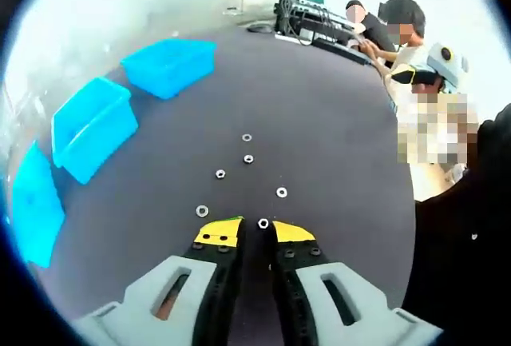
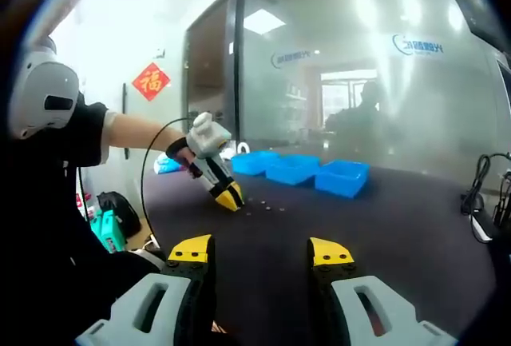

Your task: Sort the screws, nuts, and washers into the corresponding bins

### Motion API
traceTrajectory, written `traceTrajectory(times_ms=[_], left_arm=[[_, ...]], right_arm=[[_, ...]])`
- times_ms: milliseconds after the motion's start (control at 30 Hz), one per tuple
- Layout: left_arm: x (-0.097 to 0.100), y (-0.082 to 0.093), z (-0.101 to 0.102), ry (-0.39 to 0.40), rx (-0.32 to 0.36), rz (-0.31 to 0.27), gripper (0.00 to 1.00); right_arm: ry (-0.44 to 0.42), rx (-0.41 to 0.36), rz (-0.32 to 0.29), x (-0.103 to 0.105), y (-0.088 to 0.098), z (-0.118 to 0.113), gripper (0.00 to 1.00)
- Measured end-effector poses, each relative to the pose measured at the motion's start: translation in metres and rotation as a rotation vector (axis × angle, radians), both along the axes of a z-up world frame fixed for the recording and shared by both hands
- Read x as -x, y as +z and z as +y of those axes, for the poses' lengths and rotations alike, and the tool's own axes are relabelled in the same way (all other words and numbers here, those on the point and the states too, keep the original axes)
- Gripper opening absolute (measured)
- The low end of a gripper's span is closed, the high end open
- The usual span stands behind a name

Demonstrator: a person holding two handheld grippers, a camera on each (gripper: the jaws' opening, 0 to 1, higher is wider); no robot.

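Nut (image 1: 263,224) between left gripper (image 1: 255,232) fingers — bins (image 1: 93,126) beyond.

In the left gripper view we see the desk (image 1: 335,146) stretching ahead, with three bins (image 1: 92,126) in a row along its far left edge. Small washers and nuts (image 1: 248,158) lie scattered on the middle of the desk, well apart from the bins. One nut (image 1: 263,224) sits just ahead of the left gripper (image 1: 257,234), between the tips of its jaws. Two people sit beyond the desk's far right corner.
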State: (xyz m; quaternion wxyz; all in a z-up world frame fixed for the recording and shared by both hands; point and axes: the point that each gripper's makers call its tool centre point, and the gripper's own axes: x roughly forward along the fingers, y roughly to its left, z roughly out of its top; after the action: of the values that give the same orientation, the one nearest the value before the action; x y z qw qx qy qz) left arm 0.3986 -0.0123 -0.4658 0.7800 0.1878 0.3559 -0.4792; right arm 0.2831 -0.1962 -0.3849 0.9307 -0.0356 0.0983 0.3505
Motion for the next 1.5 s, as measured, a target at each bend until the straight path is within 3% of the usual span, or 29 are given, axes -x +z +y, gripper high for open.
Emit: traceTrajectory(times_ms=[200,400,567,667,900,1033,1133,1333,1500], left_arm=[[0.005,-0.002,-0.004,-0.031,-0.005,-0.015,0.06],[0.006,0.0,-0.002,0.003,0.046,0.015,0.06],[0.009,0.013,-0.001,0.04,0.131,0.001,0.06],[0.01,0.028,-0.002,0.072,0.231,-0.015,0.06],[0.007,0.07,0.013,0.189,0.404,-0.135,0.06],[0.013,0.102,0.017,0.215,0.47,-0.277,0.06],[0.013,0.118,0.025,0.256,0.523,-0.349,0.06],[0.016,0.137,0.041,0.313,0.624,-0.398,0.06],[0.006,0.146,0.056,0.357,0.639,-0.464,0.06]], right_arm=[[0.006,0.003,-0.001,0.0,0.0,0.003,0.41],[0.01,0.001,-0.002,0.002,0.001,0.006,0.41],[0.01,0.004,-0.006,0.003,0.002,0.007,0.41],[0.008,0.005,-0.013,0.002,0.003,0.007,0.41],[0.007,-0.004,-0.028,-0.001,0.007,0.012,0.41],[0.009,-0.007,-0.033,-0.003,0.01,0.015,0.41],[0.01,-0.008,-0.042,-0.005,0.013,0.017,0.41],[0.012,-0.016,-0.053,-0.006,0.017,0.023,0.41],[0.014,-0.019,-0.058,-0.007,0.021,0.026,0.41]])
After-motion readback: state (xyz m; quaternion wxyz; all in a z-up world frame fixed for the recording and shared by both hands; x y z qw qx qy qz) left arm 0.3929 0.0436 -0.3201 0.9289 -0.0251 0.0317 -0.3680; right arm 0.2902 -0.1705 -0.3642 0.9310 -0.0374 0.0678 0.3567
